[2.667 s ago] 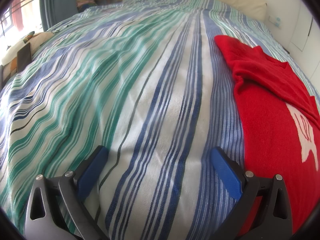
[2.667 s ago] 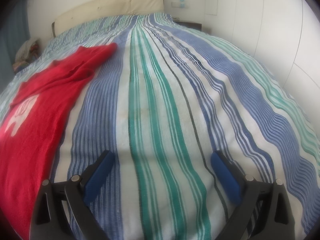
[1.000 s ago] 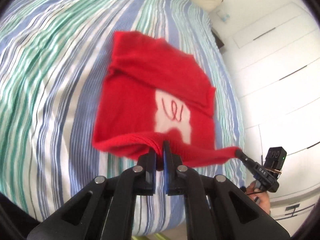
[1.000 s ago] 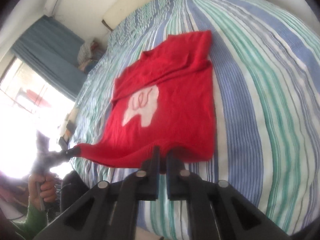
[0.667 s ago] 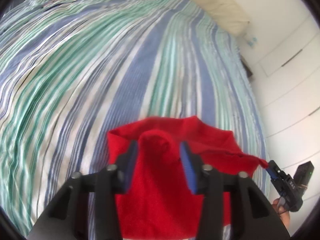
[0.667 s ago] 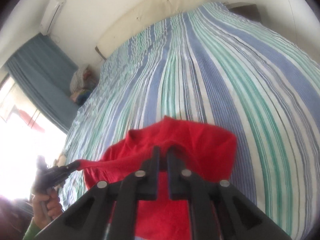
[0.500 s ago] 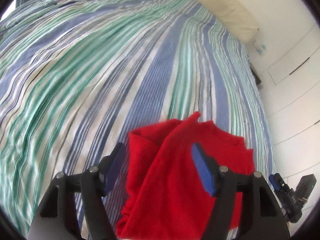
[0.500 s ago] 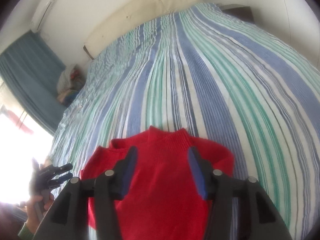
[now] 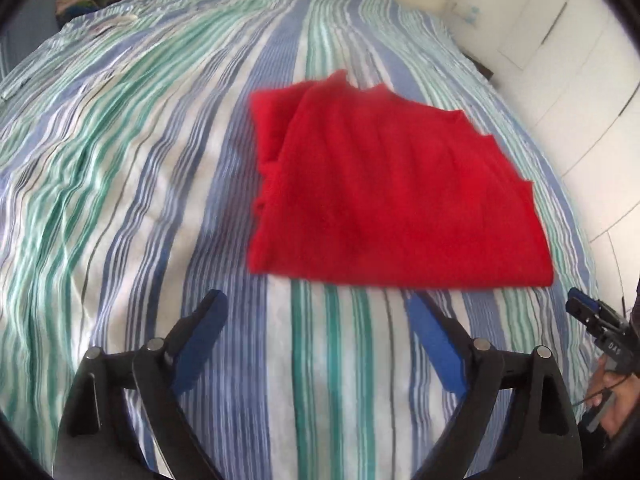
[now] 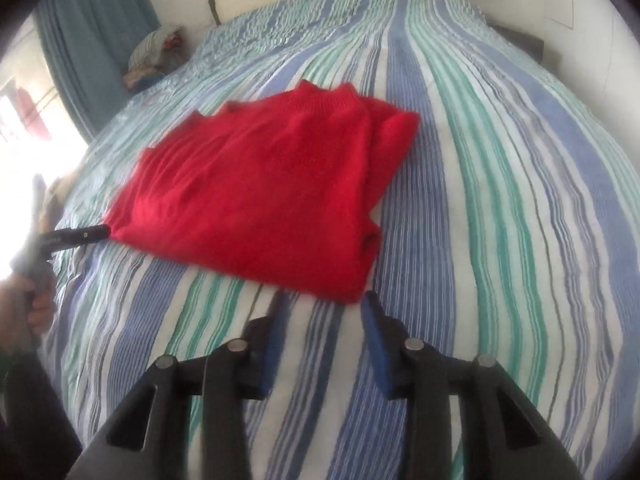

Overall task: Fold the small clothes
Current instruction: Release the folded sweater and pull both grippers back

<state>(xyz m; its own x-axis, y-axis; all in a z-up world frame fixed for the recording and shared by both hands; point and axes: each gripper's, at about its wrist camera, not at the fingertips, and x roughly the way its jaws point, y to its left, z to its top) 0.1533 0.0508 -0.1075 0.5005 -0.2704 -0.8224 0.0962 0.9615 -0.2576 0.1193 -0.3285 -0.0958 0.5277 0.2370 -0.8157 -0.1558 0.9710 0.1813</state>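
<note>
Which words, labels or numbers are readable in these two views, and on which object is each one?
"DAS": white letters on the black body of the right gripper, seen at the right edge of the left wrist view; slightly blurred.
The red sweater shows no print on its visible side.
Nothing else is readable.

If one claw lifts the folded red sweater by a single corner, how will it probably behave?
The red sweater would likely droop and unfold: it is soft knit, and its layers lie loose on the striped bedspread. It looks light, so it should rise easily. Pushed, its fuzzy surface would probably bunch up, not slide.
</note>
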